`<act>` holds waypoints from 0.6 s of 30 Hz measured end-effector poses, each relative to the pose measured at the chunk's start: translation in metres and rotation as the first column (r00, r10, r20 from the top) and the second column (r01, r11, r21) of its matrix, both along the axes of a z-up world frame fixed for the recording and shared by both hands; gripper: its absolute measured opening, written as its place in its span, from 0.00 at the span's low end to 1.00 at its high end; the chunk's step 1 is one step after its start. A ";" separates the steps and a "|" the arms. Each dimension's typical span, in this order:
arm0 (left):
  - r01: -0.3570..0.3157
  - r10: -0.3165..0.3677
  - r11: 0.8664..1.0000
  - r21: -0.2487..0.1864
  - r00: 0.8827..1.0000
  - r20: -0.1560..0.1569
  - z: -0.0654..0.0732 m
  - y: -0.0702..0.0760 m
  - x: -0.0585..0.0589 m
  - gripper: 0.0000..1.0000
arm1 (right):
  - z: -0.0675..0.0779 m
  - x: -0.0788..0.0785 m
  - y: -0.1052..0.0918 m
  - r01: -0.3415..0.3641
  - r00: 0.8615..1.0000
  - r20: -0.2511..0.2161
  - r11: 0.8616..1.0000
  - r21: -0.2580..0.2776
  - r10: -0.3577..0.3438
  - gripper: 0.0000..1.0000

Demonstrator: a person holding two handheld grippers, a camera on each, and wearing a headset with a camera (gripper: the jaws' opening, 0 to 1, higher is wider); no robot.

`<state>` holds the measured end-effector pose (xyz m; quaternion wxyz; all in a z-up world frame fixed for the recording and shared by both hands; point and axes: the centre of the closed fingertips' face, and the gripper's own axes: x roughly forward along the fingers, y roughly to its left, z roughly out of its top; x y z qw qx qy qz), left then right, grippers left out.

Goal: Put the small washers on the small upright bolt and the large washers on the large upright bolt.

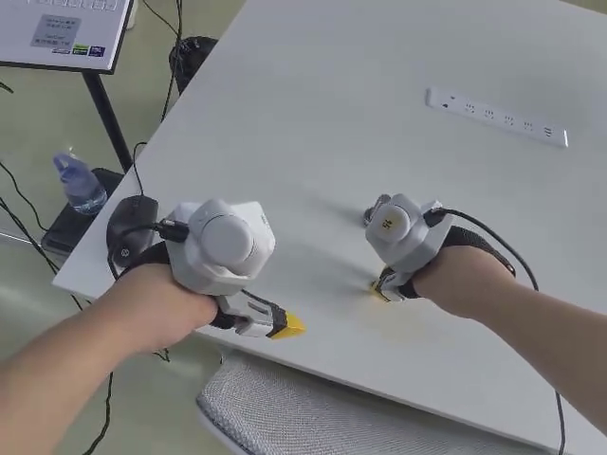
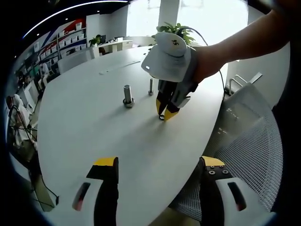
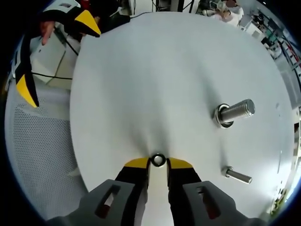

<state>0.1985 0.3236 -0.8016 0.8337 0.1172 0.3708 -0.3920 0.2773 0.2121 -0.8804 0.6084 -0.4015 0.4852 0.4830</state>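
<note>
White table (image 1: 313, 104) is mostly bare, so I reckon I'm barely started. Over there the large bolt (image 3: 235, 112) stands upright with a ring round its foot. That's probably one washer already on, though it could be the bolt's own base, hard to say. Near it the small bolt (image 3: 237, 175) looks bare. The one loose washer (image 3: 158, 160) I can spot lies flat on the table near the front edge. My right tool (image 3: 158, 165) is tipped steeply down onto it, jaws pinched in on the ring between the yellow tips. Looks like a small one to me, so it'd go on the small bolt. My left tool (image 2: 159, 165) hovers by the table's near edge, jaws wide apart, holding nothing.
</note>
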 end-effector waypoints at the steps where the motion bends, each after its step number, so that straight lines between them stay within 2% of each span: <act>1: 0.002 -0.002 1.000 0.002 1.000 0.001 0.000 0.000 0.000 0.69 | 0.000 0.000 0.000 0.001 1.000 0.000 1.000 -0.003 -0.001 0.16; 18: 0.003 -0.003 1.000 0.004 1.000 0.001 0.002 -0.001 0.001 0.67 | -0.001 0.000 -0.002 0.023 1.000 0.001 1.000 -0.018 -0.023 0.15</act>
